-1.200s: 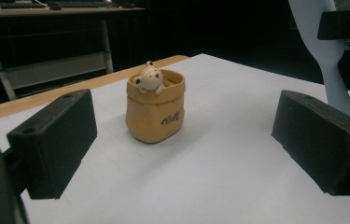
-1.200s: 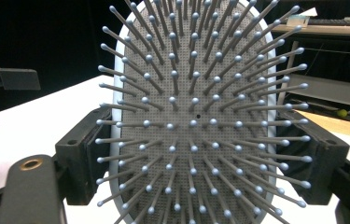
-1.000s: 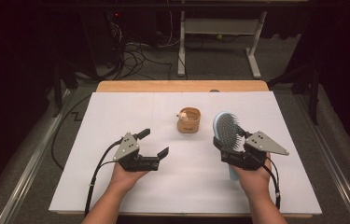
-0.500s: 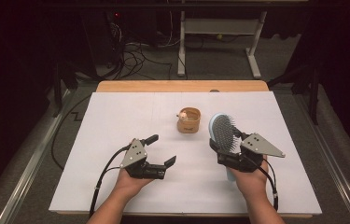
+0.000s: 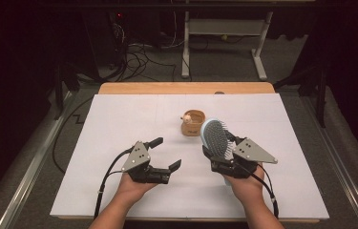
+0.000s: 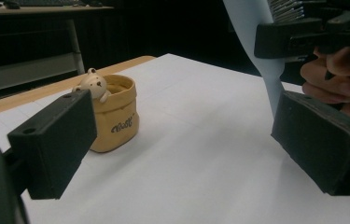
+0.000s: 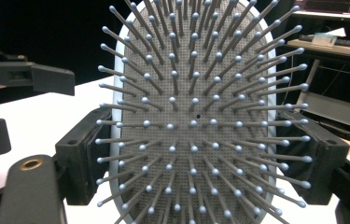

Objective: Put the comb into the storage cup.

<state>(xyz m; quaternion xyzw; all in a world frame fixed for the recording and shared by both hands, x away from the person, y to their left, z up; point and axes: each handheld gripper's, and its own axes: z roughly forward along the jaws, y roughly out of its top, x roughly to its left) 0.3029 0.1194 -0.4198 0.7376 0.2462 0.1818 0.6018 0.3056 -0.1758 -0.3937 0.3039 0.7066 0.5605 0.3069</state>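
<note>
1. While clamped across the head of the pale blue hairbrush [image 5: 215, 138], right tool [image 5: 224, 157] raised over the near right part of the table [image 5: 119, 114]; one jaw pressed on each side edge of the brush head in the right gripper view [image 7: 193, 116].
2. Bristle face turned toward the tool's own camera, grey pad thick with ball-tipped pins; brush head angled up and away from the near edge, handle hidden under the hand [image 5: 248, 183].
3. Left tool [image 5: 164, 155] spread wide with nothing between the jaws, hovering over the near middle of the table, aimed toward the right tool.
4. Seen in the left gripper view: light blue back of the brush [image 6: 256, 42] standing just beyond the jaw at the right of that view, apart from it, with the right tool's black jaws clamped on it.
5. Small yellow pot [image 5: 193, 124] with a bear figure [image 6: 92, 84] peeking over its rim, upright near the middle of the table, just beyond the brush's far end and toward the far edge.
6. White sheet over the table, bare wood strip along the far edge.
</note>
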